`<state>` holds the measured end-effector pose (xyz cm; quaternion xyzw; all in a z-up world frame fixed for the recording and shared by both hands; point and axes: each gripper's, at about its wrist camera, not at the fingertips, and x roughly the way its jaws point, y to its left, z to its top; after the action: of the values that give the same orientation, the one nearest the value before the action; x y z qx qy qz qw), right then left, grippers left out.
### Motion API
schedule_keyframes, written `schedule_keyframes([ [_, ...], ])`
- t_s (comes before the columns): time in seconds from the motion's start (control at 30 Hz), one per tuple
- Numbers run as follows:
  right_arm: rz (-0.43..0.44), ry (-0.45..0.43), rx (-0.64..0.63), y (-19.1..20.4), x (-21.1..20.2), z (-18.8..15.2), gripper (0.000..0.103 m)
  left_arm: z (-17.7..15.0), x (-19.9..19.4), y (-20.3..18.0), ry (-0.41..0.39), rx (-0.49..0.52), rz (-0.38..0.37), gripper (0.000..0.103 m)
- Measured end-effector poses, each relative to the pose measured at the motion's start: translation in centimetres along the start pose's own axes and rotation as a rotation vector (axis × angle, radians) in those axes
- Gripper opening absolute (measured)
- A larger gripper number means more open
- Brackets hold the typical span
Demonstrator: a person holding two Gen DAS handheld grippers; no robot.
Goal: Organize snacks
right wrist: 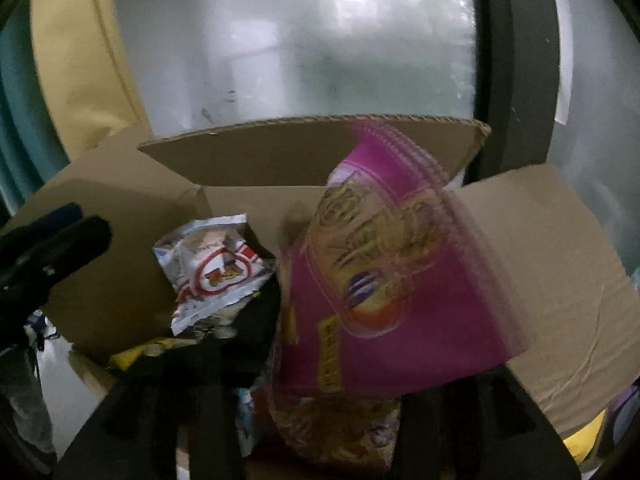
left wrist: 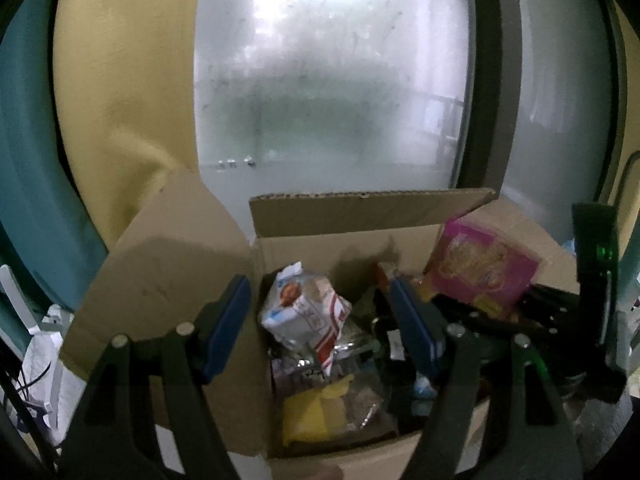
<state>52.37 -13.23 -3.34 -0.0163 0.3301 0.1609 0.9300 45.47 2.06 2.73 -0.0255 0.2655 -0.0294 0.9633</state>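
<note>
No brand name can be read here; the printing on every packet is too blurred. The pink snack bag carries yellow-gold lettering, a small blue oval and a yellow strip down one side, all smeared. The white packet shows a red ring emblem and red stripes, its words illegible.

Both sit at the open cardboard box, which stands in front of a frosted glass door with a yellow curtain at the left. The white packet lies inside on top of other wrappers, with a yellow packet nearer the front.

The left gripper hovers over the box with its blue pads well apart, holding nothing and touching nothing that I can see.

The right gripper is over the right half of the box. The pink bag is right in front of it, tilted and motion-blurred, hiding the fingertips; I cannot tell whether the pads press on it.
</note>
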Motion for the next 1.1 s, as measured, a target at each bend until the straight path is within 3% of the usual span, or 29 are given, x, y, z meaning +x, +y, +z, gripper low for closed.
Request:
schedule_keyframes([
  [0.03, -0.005, -0.001, 0.003, -0.2, -0.1, -0.1, 0.069, 0.0, -0.1, 0.0, 0.0, -0.001, -0.004, 0.073],
  [0.07, -0.009, -0.004, 0.004, -0.1, -0.3, -0.1, 0.074, 0.1, -0.2, -0.1, -0.001, -0.002, -0.004, 0.073],
  [0.3, -0.034, -0.035, -0.009, -0.3, -3.1, 0.0, 0.075, -0.1, -1.5, -0.8, -0.004, 0.003, -0.017, 0.073],
  [0.63, -0.049, -0.083, -0.029, 0.3, -8.6, -0.9, 0.075, -1.0, -6.4, -2.3, -0.043, 0.031, -0.031, 0.074],
  [0.77, -0.05, -0.102, -0.039, 0.9, -10.7, -1.8, 0.075, -1.6, -8.4, -2.5, -0.059, 0.032, -0.049, 0.085],
  [1.1, -0.029, -0.15, -0.07, 2.2, -17.6, -5.3, 0.075, -5.3, -15.7, -3.9, -0.106, 0.06, -0.076, 0.089],
])
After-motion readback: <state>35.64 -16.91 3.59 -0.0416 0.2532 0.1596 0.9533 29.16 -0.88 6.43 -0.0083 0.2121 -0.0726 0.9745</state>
